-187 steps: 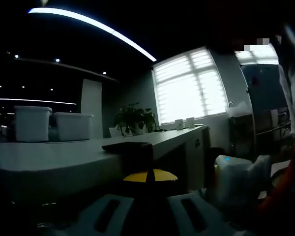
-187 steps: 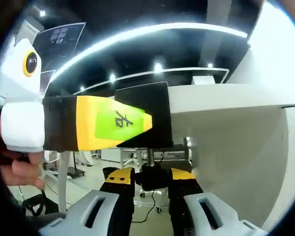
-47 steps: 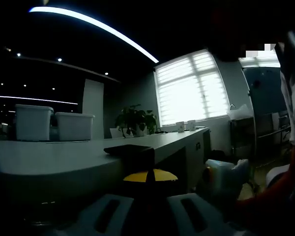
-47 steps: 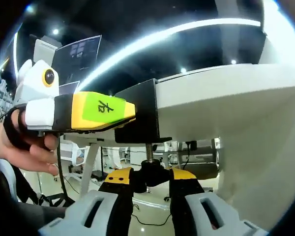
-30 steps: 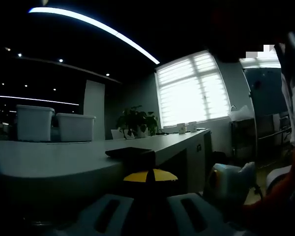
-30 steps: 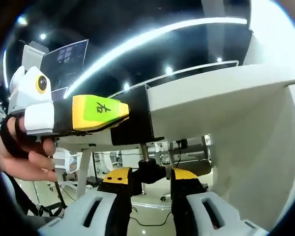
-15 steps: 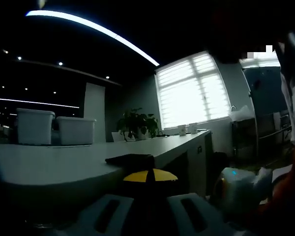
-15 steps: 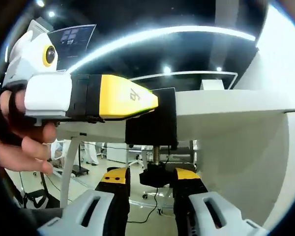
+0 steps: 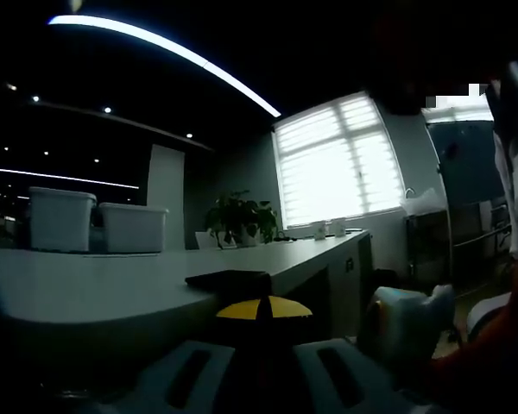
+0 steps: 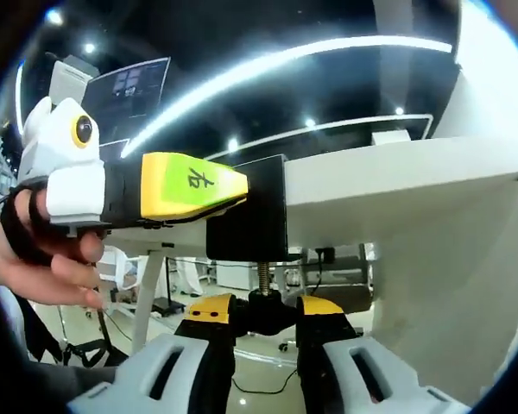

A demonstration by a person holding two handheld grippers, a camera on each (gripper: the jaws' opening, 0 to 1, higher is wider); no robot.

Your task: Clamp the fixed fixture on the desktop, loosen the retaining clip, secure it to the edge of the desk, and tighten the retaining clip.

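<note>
Bins first: two white storage tubs (image 9: 60, 220) sit at the far left of the left gripper view, on the desk (image 9: 112, 285); can't tell what's in them, their walls hide it. Moving right, a potted plant (image 9: 239, 218) and a couple of small cups (image 9: 328, 228) by the window.

In the right gripper view, going left to right: a hand (image 10: 43, 259) at the left edge holds the left gripper (image 10: 237, 185), whose yellow jaws look closed on the black clamp fixture (image 10: 246, 220) in the middle of the frame. That fixture is hooked over the edge of the white desk (image 10: 397, 185), which runs off to the right. Below it hangs the threaded screw with its black knob (image 10: 264, 316), at the bottom centre, and the right gripper (image 10: 264, 312) has its yellow-tipped jaws nearly closed around that knob.

My guess: the fixture is rigid metal, fairly heavy for its size, not fragile. The knob's small and round, so it could slip; best to pinch it square across its sides while the other gripper steadies the body.
</note>
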